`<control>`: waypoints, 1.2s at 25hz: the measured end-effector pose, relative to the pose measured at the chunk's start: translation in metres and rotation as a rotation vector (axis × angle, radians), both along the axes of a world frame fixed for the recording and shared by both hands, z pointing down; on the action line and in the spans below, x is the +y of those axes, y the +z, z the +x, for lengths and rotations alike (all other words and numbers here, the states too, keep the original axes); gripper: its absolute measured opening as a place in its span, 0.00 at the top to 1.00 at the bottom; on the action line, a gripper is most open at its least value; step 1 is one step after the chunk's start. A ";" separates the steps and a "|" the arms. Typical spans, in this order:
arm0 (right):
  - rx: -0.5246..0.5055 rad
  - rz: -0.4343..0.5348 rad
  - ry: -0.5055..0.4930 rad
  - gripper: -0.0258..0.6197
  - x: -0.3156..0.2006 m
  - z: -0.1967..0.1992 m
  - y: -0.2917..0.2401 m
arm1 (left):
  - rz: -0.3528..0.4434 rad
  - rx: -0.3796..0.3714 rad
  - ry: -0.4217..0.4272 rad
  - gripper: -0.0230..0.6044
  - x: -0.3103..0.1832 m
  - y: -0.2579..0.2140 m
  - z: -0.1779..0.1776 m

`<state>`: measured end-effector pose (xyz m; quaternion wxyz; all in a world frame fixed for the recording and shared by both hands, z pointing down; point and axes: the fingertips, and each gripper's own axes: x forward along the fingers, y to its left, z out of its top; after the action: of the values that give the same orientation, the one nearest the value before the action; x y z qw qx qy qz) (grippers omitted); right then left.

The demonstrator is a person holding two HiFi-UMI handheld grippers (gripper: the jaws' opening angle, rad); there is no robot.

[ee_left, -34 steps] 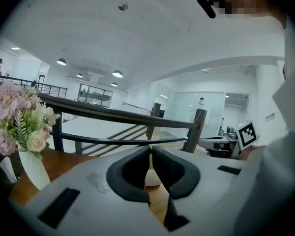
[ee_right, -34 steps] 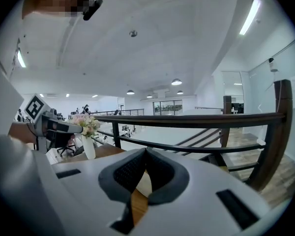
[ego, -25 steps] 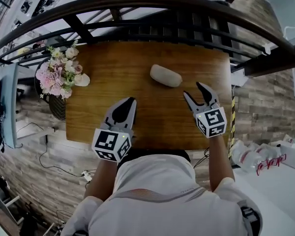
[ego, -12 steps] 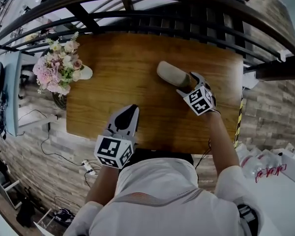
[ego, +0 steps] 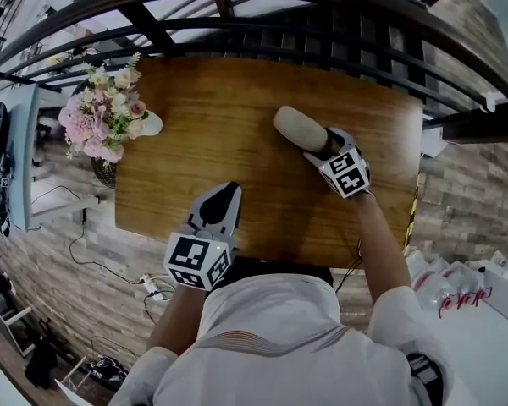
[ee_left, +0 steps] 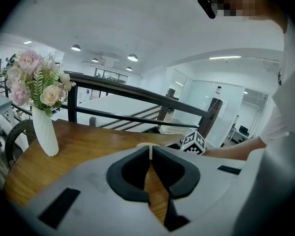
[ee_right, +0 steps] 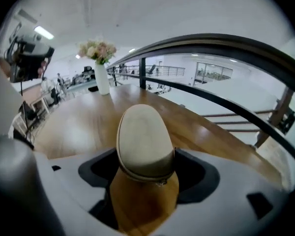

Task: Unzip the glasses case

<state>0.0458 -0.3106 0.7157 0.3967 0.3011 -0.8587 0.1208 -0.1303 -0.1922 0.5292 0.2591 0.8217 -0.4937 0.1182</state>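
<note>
The beige oval glasses case [ego: 298, 127] lies zipped on the wooden table [ego: 203, 108], right of centre. My right gripper [ego: 322, 145] sits at its near right end. In the right gripper view the case [ee_right: 142, 136] fills the gap of the right gripper [ee_right: 146, 155]; its jaws have just been closing and touch both sides of the case. My left gripper [ego: 227, 191] hovers shut and holding nothing over the table's near edge, well apart from the case. Over the tips of the left gripper [ee_left: 151, 150] a sliver of the case [ee_left: 141, 145] shows.
A white vase of pink flowers [ego: 102, 117] stands at the table's left edge, and the same vase [ee_left: 44, 132] appears at the left of the left gripper view. A dark metal railing [ego: 279, 24] runs behind the table's far side. The person's torso is at the near edge.
My right gripper has come forward and down from the near right of the case and now straddles its end. The left gripper has sunk slightly and stays shut.
</note>
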 end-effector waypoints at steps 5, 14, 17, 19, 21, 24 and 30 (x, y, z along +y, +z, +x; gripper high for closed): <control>-0.229 -0.099 0.190 0.35 0.013 0.000 -0.030 | 0.025 0.012 0.015 0.92 -0.003 -0.008 0.002; -0.551 -0.080 0.305 0.35 0.057 0.000 -0.143 | 0.123 0.073 0.066 0.92 -0.005 -0.049 0.012; -0.661 -0.058 0.328 0.35 0.075 0.005 -0.192 | 0.168 0.111 0.074 0.92 -0.009 -0.070 0.017; -0.712 -0.031 0.343 0.35 0.086 0.011 -0.225 | 0.205 0.130 0.081 0.92 -0.012 -0.085 0.022; -0.743 0.008 0.351 0.35 0.097 0.018 -0.254 | 0.243 0.139 0.092 0.92 -0.011 -0.101 0.029; -0.775 0.063 0.356 0.35 0.110 0.029 -0.287 | 0.289 0.145 0.106 0.92 -0.009 -0.121 0.036; -0.887 0.047 0.304 0.35 0.124 0.021 -0.322 | 0.304 0.346 0.250 0.91 0.003 -0.149 0.051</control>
<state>0.0665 -0.1864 0.3936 -0.0379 0.3518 -0.8940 0.2749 -0.0794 -0.1893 0.3797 0.1964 0.9138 -0.3488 -0.0685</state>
